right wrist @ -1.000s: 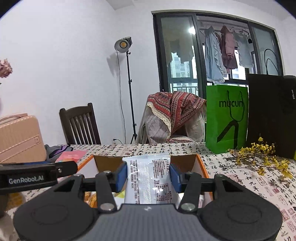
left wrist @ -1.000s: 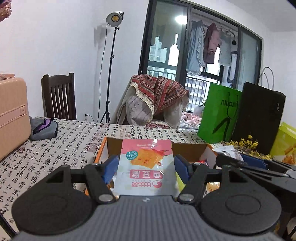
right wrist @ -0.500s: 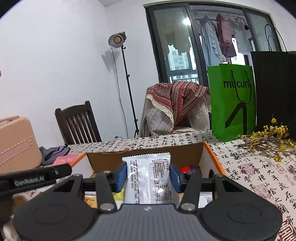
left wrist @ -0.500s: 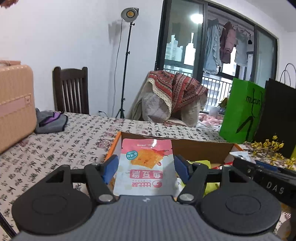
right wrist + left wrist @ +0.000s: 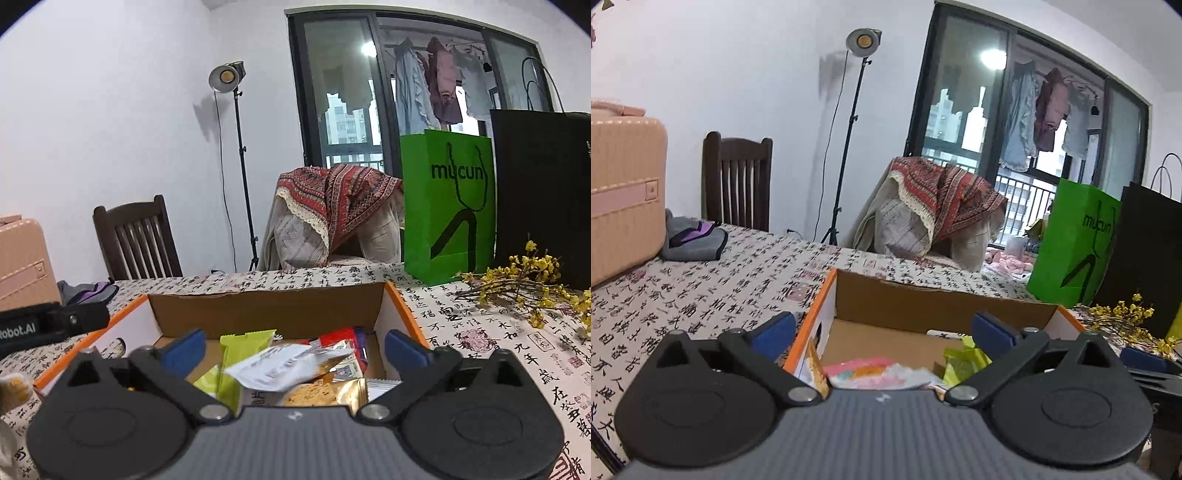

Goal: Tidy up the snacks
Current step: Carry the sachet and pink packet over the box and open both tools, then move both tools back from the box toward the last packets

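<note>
An open cardboard box [image 5: 942,306] with an orange rim sits on the patterned tablecloth. My left gripper [image 5: 882,329] hangs over the box's left part, jaws opening wide. The pink snack packet [image 5: 864,371] lies flat in the box below, free of the blue pads. My right gripper [image 5: 295,347] hovers over the same box [image 5: 258,310], jaws also opening. The white packet [image 5: 288,365] rests loose on a green packet [image 5: 236,343], a red one [image 5: 343,338] and a golden one [image 5: 325,391]. Neither gripper has anything between its pads.
A pink suitcase [image 5: 620,192] and a grey-purple pouch [image 5: 692,240] stand at the table's left. A green paper bag [image 5: 447,206], a black bag [image 5: 539,192] and yellow flower twigs [image 5: 524,291] crowd the right. Chairs and a lamp stand lie behind the table.
Both grippers sank toward the box and opened. The pink packet dropped from the left gripper and the white packet from the right one; both now lie in the box.
</note>
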Action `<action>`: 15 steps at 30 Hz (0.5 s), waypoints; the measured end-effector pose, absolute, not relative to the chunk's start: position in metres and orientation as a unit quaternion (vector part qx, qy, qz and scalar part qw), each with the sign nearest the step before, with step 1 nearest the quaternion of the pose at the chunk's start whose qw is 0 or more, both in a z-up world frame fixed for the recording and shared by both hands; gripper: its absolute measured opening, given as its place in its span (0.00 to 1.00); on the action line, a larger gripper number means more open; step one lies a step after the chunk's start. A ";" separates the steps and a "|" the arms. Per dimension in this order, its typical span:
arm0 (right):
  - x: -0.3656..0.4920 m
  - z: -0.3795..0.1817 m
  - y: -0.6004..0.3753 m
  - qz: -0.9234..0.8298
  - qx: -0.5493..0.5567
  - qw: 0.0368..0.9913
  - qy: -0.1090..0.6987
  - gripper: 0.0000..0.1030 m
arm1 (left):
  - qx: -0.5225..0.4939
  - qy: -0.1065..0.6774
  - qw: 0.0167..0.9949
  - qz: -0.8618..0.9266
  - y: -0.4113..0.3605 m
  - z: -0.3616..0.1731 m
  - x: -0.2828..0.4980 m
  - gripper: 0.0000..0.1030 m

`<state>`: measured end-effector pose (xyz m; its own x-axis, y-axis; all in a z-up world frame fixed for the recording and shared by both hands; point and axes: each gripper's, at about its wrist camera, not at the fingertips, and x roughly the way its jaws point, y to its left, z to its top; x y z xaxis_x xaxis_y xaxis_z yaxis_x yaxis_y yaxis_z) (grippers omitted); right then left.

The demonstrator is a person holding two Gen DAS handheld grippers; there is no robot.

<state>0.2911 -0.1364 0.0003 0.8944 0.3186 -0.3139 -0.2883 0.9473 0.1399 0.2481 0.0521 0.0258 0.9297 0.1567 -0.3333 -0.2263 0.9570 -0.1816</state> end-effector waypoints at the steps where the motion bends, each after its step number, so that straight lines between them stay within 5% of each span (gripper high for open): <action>1: 0.291 0.000 -0.137 0.155 0.044 0.972 0.169 1.00 | -0.109 0.164 0.975 0.101 0.052 0.025 0.249 1.00; 15: 0.288 0.012 -0.141 0.157 0.060 0.972 0.166 1.00 | -0.113 0.170 0.972 0.116 0.052 0.038 0.248 1.00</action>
